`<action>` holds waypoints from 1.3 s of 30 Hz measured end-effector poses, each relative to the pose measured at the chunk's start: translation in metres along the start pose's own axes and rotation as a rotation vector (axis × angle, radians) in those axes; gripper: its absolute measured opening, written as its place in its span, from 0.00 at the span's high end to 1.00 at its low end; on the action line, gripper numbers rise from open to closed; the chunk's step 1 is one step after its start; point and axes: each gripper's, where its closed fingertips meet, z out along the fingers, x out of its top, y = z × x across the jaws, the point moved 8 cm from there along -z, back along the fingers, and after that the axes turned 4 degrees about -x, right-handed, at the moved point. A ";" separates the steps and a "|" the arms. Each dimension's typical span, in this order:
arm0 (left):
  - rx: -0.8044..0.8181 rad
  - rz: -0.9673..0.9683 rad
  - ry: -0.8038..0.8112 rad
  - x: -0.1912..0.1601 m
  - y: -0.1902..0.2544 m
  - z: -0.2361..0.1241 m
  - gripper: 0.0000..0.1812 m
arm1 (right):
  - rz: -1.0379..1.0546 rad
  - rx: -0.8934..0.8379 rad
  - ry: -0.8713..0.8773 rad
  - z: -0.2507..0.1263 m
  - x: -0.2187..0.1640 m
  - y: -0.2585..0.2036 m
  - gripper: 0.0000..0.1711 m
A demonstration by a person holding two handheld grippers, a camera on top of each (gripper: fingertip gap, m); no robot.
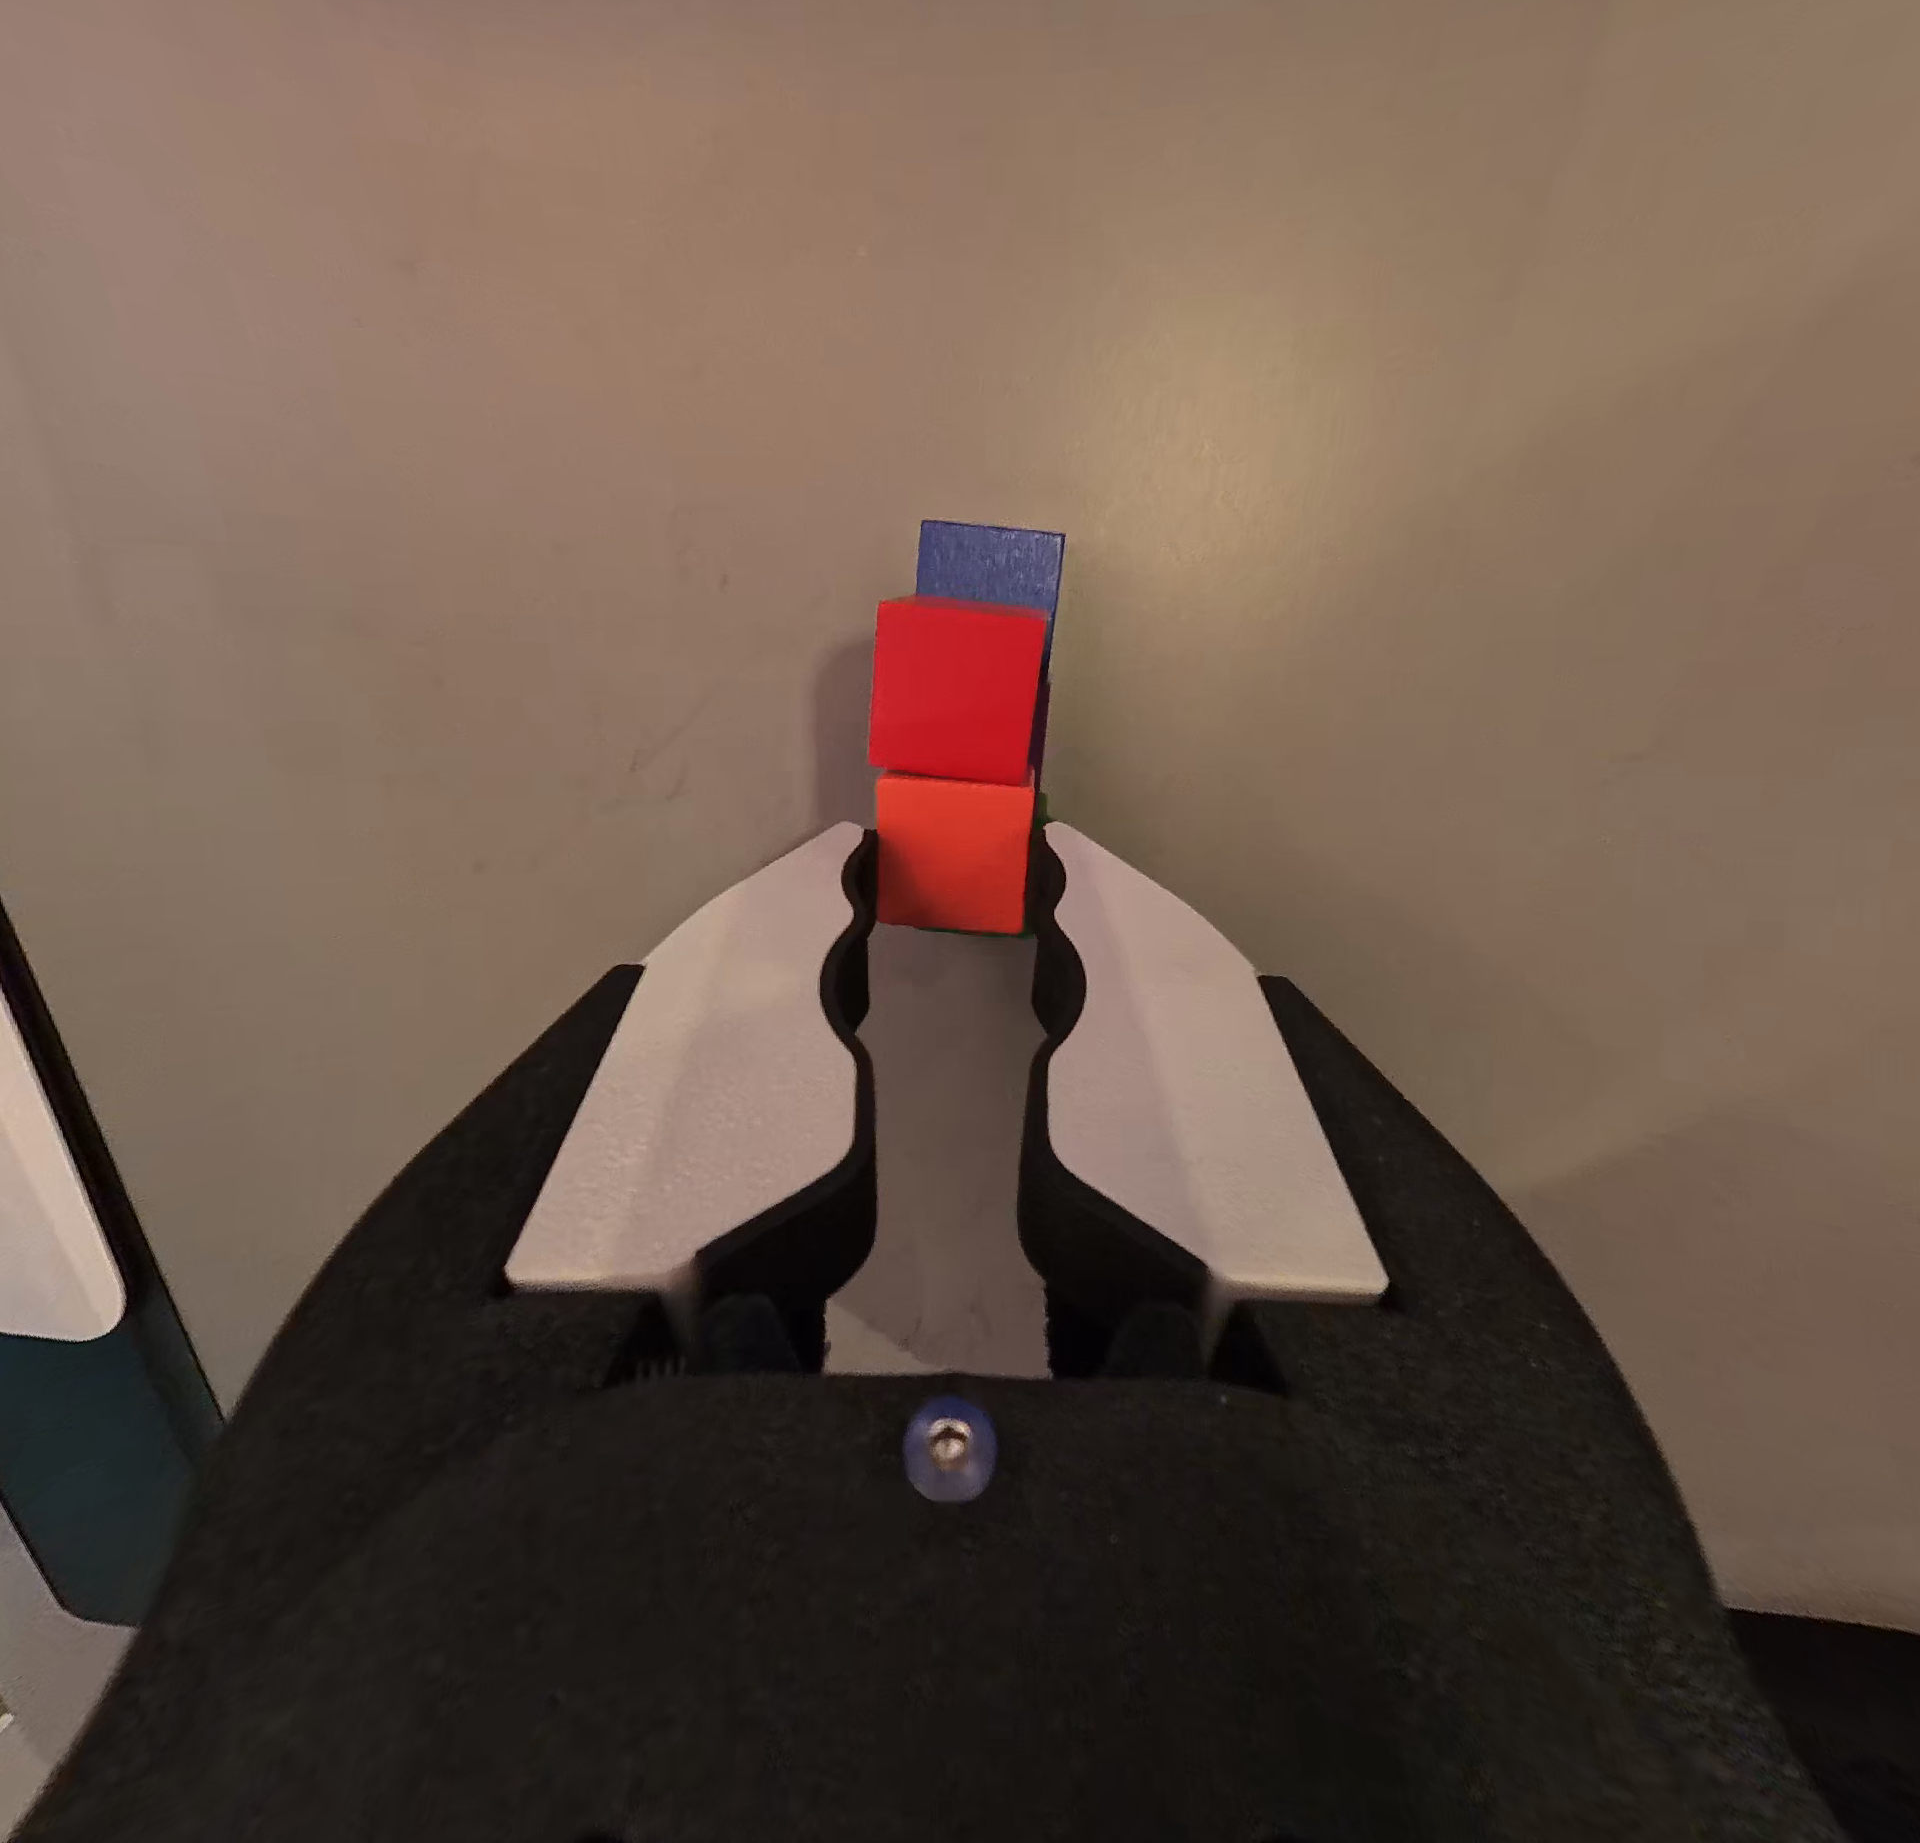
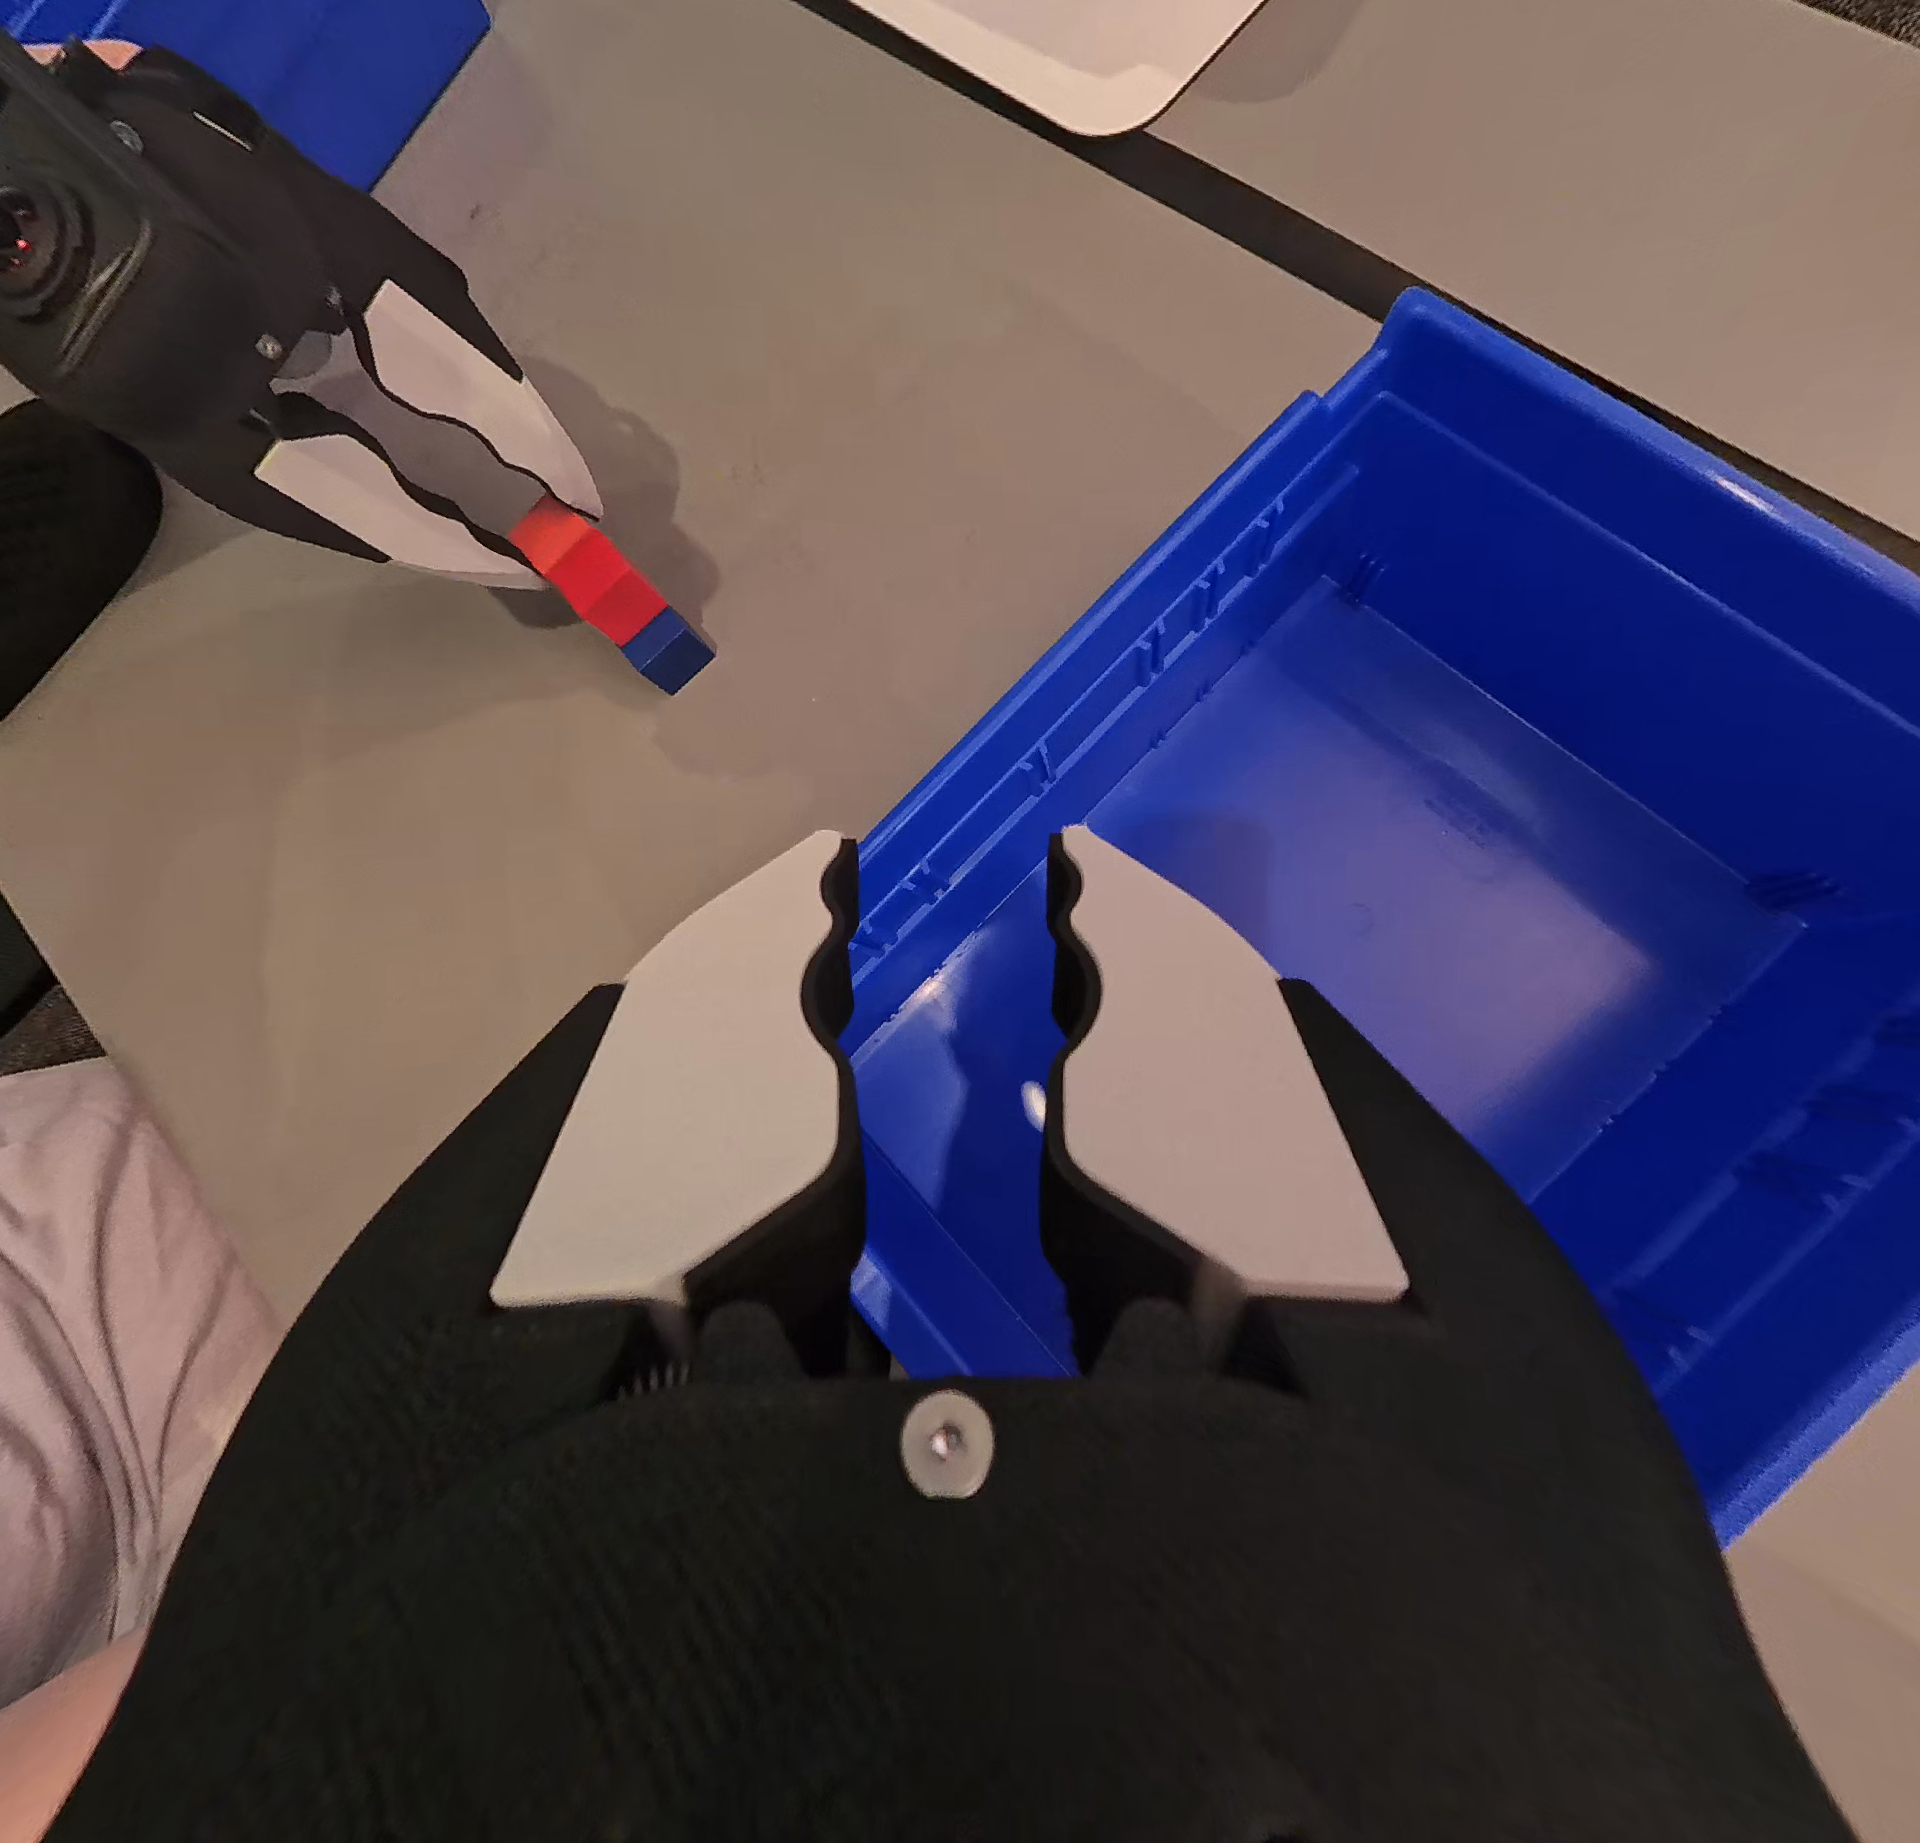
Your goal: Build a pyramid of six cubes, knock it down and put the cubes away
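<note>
My left gripper [image 1: 956, 837] points down at the grey table [image 1: 1455, 546] and is shut on an orange cube [image 1: 951, 853]. A red cube [image 1: 956, 687] touches it just beyond, and a blue cube [image 1: 992, 559] lies past that. Thin slivers of green and purple show at their right edges, mostly hidden. In the right wrist view the left gripper [image 2: 551, 546] grips the orange cube [image 2: 540, 531], in line with the red cube [image 2: 613, 588] and the blue cube [image 2: 670, 650]. My right gripper [image 2: 951, 843] is open and empty over the near corner of a blue bin [image 2: 1226, 588] with nothing in it.
A second blue bin [image 2: 260, 27] stands at the far left. A white flat base [image 2: 1060, 17] lies at the far edge. A person's light clothing [image 2: 83, 1326] is at the near left. A white and dark teal object [image 1: 62, 1378] sits at the left edge. The gap from one gripper's tips to the other's is roughly 25 cm. My left gripper's tips are some 30 cm from the white flat base [image 2: 1060, 17].
</note>
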 end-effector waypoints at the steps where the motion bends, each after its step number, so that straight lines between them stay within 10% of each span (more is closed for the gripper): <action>1: -0.006 -0.003 0.002 0.000 0.000 0.000 0.85 | 0.000 0.001 -0.004 0.001 0.000 0.000 0.79; 9: 0.021 -0.037 0.021 -0.003 -0.004 -0.015 0.80 | -0.003 0.003 -0.010 0.001 -0.001 0.000 0.79; 14: 0.162 -0.069 0.198 -0.019 -0.010 -0.093 0.77 | 0.003 0.007 -0.011 0.001 -0.003 0.002 0.79; 22: 0.254 -0.299 0.526 -0.145 -0.013 -0.221 0.78 | 0.031 0.003 -0.006 0.000 -0.006 0.008 0.79; 29: 0.380 -0.540 0.140 -0.293 -0.046 -0.168 0.77 | 0.047 -0.018 -0.050 0.009 -0.007 0.010 0.79; 39: 0.276 -0.506 -0.044 -0.339 -0.077 -0.076 0.76 | 0.034 -0.059 -0.140 0.030 -0.007 0.010 0.79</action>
